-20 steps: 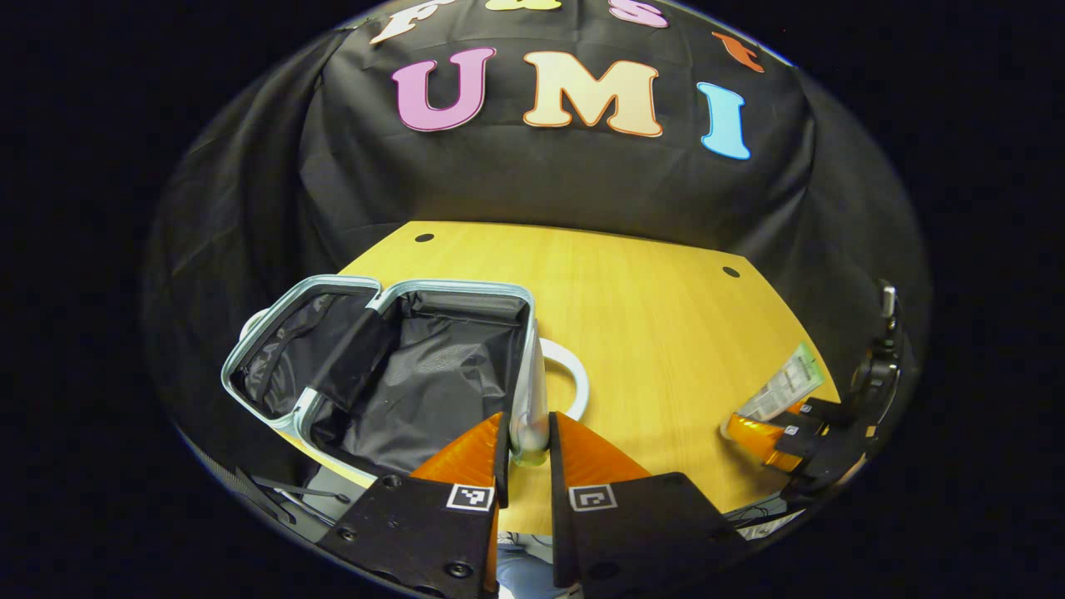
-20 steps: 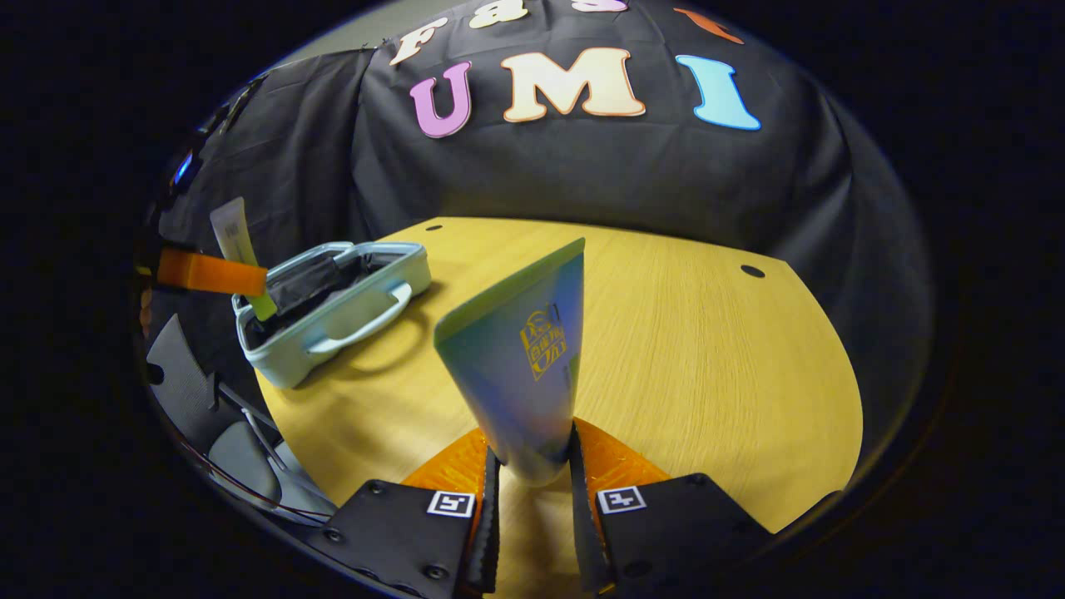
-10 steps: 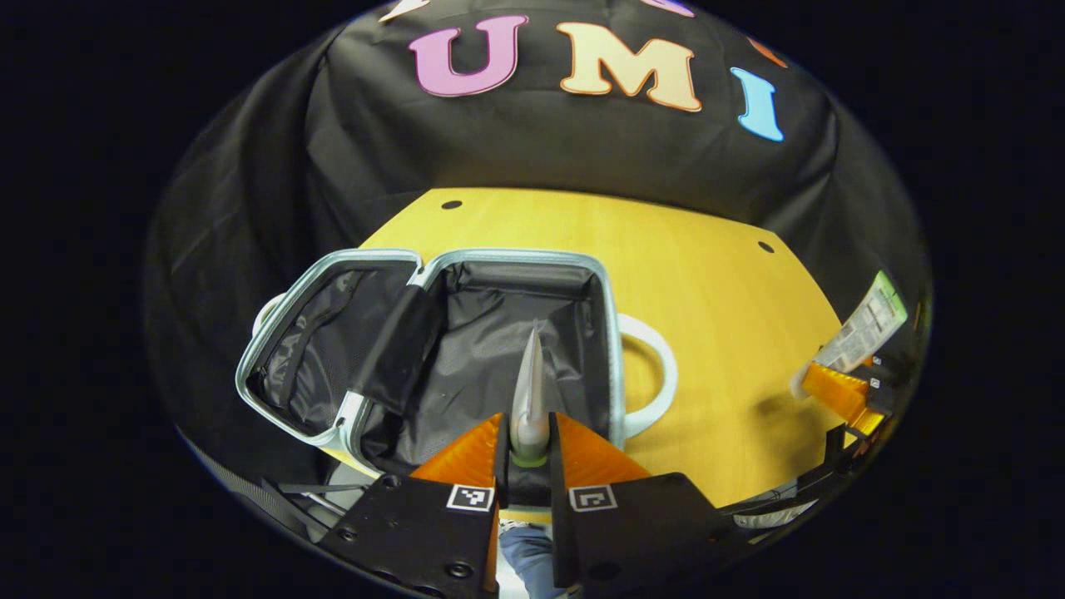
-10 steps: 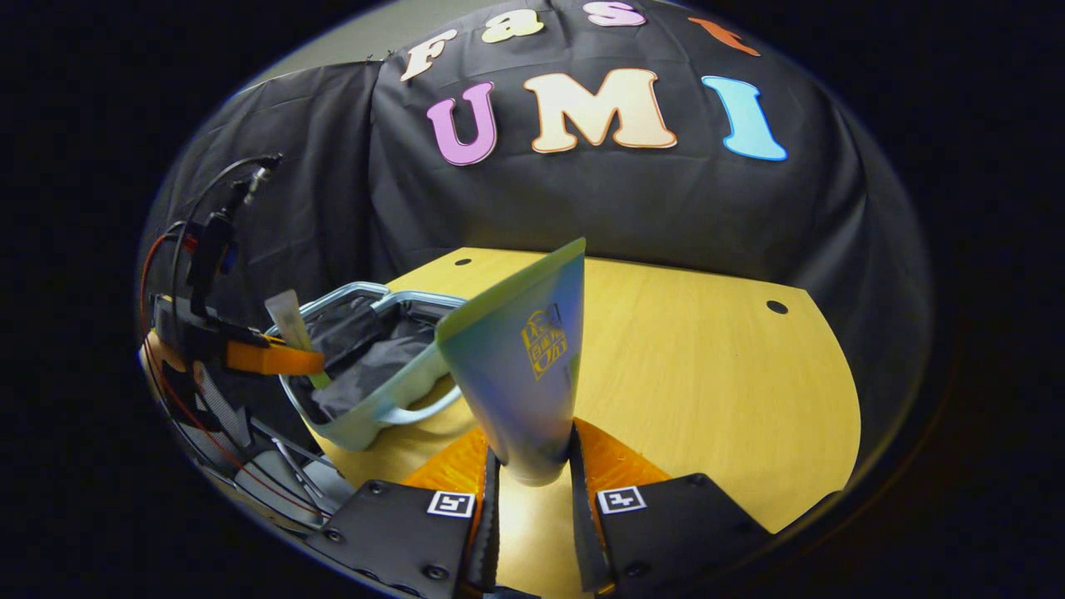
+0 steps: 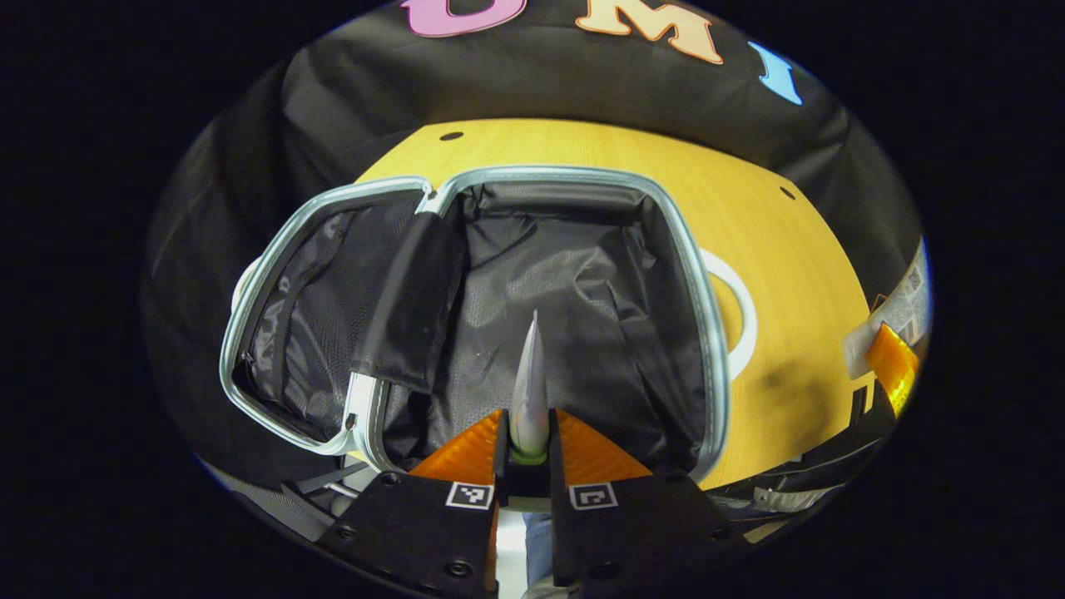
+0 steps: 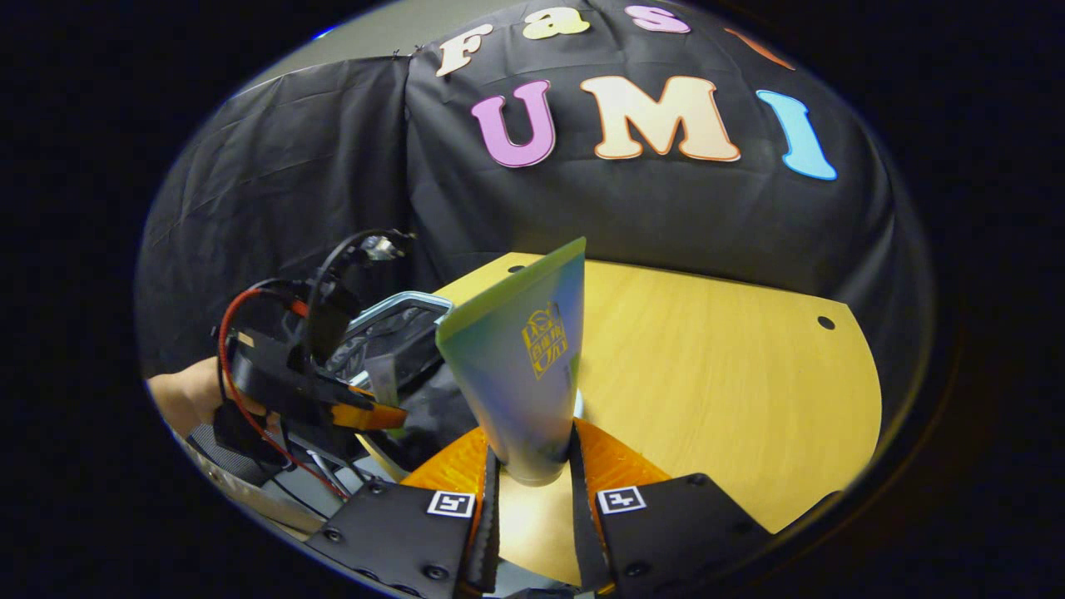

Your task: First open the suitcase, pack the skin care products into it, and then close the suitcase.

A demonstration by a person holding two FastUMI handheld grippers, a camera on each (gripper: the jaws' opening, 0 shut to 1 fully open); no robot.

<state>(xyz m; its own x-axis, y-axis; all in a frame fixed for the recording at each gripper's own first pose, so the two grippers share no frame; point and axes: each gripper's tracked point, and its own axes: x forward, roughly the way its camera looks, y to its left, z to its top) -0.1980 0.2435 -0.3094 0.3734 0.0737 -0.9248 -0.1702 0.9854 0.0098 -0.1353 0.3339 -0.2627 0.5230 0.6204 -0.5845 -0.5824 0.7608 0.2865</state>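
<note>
The left gripper view looks down into the open suitcase (image 5: 582, 274), which lies on the yellow wooden table (image 5: 790, 274) with its black lining showing, its pale rim all round, the lid half to the left and a white handle (image 5: 736, 312) on its right side. The left gripper (image 5: 529, 437) hangs over the near edge of the main compartment, its fingers closed narrowly on a slim tube (image 5: 529, 391) seen edge-on, cap end down between the fingers and the flat crimped end pointing away over the lining. At the far right of this view the right gripper (image 5: 890, 366) holds its own tube, whose printed back is too small to read. The right gripper view gives the opposite angle: the right gripper (image 6: 532, 474) is clamped on a wide blue-green tube (image 6: 520, 366) standing upright, with a yellow emblem printed on it that cannot be made out. Beyond it to the left is the suitcase (image 6: 399, 320), partly hidden, and above it the left gripper (image 6: 383, 413) with a hand (image 6: 187, 395) behind it, gripping the slim tube (image 6: 384, 378) over the case.
</note>
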